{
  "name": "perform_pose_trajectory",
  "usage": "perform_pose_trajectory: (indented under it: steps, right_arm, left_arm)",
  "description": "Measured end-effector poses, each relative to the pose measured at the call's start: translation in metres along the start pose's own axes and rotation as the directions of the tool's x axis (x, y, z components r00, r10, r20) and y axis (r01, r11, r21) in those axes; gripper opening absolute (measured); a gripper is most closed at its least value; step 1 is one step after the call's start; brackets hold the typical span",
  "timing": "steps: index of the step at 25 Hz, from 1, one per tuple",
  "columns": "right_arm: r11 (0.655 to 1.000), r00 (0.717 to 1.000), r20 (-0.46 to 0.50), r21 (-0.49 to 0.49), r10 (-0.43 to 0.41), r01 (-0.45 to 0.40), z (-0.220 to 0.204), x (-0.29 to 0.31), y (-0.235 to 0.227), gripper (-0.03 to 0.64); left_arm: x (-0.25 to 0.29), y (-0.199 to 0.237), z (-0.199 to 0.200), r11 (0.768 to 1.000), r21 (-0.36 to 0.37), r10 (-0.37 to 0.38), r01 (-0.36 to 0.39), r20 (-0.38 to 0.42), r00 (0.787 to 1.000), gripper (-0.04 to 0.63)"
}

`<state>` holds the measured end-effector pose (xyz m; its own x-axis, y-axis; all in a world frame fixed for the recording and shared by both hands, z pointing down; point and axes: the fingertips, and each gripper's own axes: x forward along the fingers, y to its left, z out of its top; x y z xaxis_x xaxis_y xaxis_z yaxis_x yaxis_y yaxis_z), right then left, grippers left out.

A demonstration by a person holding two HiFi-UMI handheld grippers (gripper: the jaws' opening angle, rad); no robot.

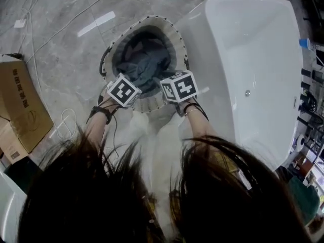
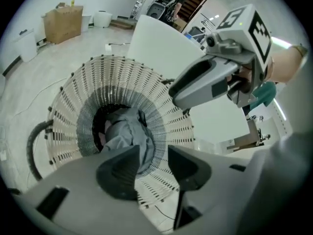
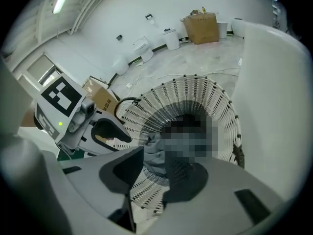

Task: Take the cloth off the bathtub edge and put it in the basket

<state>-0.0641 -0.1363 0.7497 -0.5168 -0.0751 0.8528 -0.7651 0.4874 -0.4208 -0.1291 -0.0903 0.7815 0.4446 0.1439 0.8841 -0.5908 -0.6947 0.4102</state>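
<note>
The grey cloth (image 1: 144,65) lies crumpled at the bottom of the white wicker basket (image 1: 172,30), which stands on the floor (image 1: 66,44) just beside the white bathtub (image 1: 253,59). Both tools hang side by side over the basket's near rim, pointing steeply down into it. The left tool (image 2: 152,153) has its jaws apart with nothing between them; through the gap the basket wall and the cloth show below. The right tool (image 3: 154,155) is likewise parted and empty, clear of the cloth. A cardboard box (image 1: 20,105) sits on the floor well to the left.
</note>
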Motion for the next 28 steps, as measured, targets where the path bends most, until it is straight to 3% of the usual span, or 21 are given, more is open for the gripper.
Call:
perform_pose_trajectory:
  steps: [6, 12, 18, 22, 25, 28]
  right_arm:
    - [0.999, 0.999, 0.036, -0.037, 0.028, -0.026, 0.016, -0.028, 0.03, 0.124]
    - [0.996, 0.998, 0.052, -0.083, 0.044, -0.04, 0.024, -0.059, 0.06, 0.123]
    - [0.995, 0.98, 0.193, -0.097, 0.053, -0.035, 0.061, -0.119, 0.085, 0.123]
    - [0.995, 0.948, 0.315, -0.101, 0.051, -0.02, 0.089, -0.174, 0.111, 0.112]
    - [0.991, 0.909, 0.413, -0.13, 0.052, 0.002, 0.11, -0.224, 0.138, 0.112]
    - [0.987, 0.856, 0.514, -0.158, 0.053, 0.034, 0.127, -0.284, 0.167, 0.101]
  left_arm:
    - [-0.036, -0.013, 0.019, 1.0, -0.025, -0.015, 0.018, 0.094, 0.995, 0.161]
    - [-0.069, -0.034, 0.028, 1.0, 0.028, -0.015, 0.012, 0.113, 0.994, 0.162]
    - [-0.12, -0.058, 0.052, 0.999, 0.055, -0.009, -0.001, 0.189, 0.982, 0.163]
    - [-0.177, -0.079, 0.075, 0.999, 0.045, -0.023, 0.009, 0.316, 0.949, 0.161]
    - [-0.234, -0.099, 0.093, 0.998, 0.066, -0.046, 0.02, 0.411, 0.91, 0.158]
    - [-0.292, -0.123, 0.109, 0.996, 0.086, -0.043, 0.0, 0.505, 0.862, 0.097]
